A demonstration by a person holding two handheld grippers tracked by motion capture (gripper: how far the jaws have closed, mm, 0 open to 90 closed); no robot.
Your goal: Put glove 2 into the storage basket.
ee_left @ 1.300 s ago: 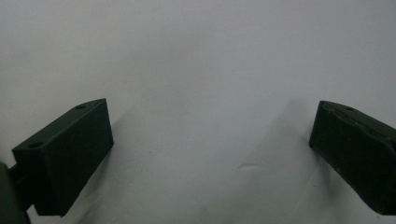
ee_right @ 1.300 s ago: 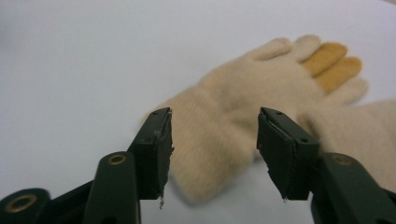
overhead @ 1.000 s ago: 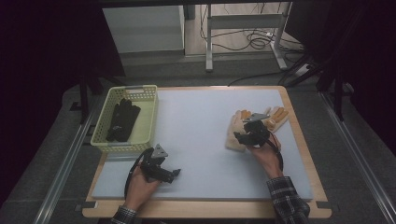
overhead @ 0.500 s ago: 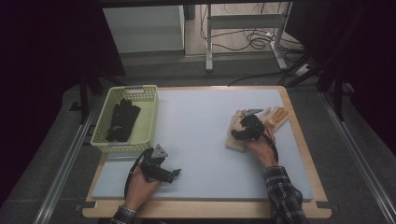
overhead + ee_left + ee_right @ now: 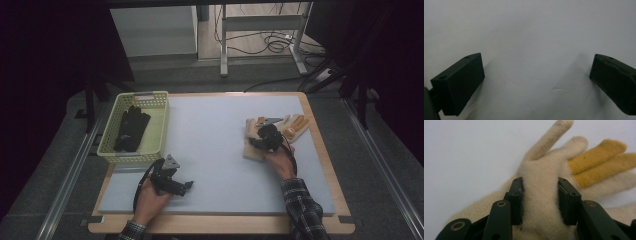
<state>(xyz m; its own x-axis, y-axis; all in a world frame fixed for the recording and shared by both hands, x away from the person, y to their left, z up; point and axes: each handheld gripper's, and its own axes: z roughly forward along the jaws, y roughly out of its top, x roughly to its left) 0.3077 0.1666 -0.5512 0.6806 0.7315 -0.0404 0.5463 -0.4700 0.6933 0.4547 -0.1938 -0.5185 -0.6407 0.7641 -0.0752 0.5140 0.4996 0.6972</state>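
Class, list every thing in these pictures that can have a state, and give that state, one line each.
Cream glove: flat on the mat, a fold of its palm pinched.
Right tool: jaws just closed in, pressing on the cream glove.
Left tool: open, nothing between the jaws.
Yellow basket: upright at the table's left edge.
Black gloves: lying inside the yellow basket.

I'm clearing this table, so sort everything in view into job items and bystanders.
In the job:
- cream glove, its fabric pinched between the right gripper's closing jaws
- yellow basket
- black gloves already in it

Lying about:
- left gripper, jaws open over bare mat
- floor cables
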